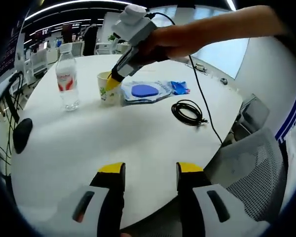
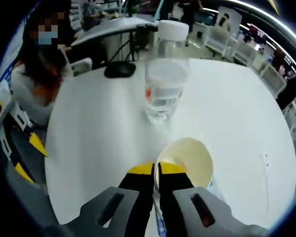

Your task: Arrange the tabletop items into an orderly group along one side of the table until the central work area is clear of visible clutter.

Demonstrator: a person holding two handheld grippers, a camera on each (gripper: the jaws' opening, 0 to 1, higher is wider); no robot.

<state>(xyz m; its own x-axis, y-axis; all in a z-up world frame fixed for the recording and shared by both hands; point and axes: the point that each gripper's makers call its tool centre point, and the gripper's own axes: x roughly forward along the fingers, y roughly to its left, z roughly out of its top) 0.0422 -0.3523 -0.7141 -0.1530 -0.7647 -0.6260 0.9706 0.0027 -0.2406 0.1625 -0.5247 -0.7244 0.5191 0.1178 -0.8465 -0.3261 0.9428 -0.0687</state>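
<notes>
- The right gripper's fingers [image 2: 172, 170] were pinched on the rim of the paper cup [image 2: 187, 159], one inside the wall and one outside.
- The left gripper [image 1: 150, 170] stood open and empty over bare desk [image 1: 108, 138].
- The cup stood just beside the water bottle [image 1: 66, 74], touching a blue-and-white packet [image 1: 145, 91]; a coiled cable [image 1: 188, 112] lay apart.
- Judged light, thin-walled and easily crushed; a gentle hold at the stiffer rim suits it.

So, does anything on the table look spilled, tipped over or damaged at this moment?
Nothing stands out. The water bottle and paper cup stand upright, the right gripper pinches the cup's rim, and the black cable lies coiled.
</notes>
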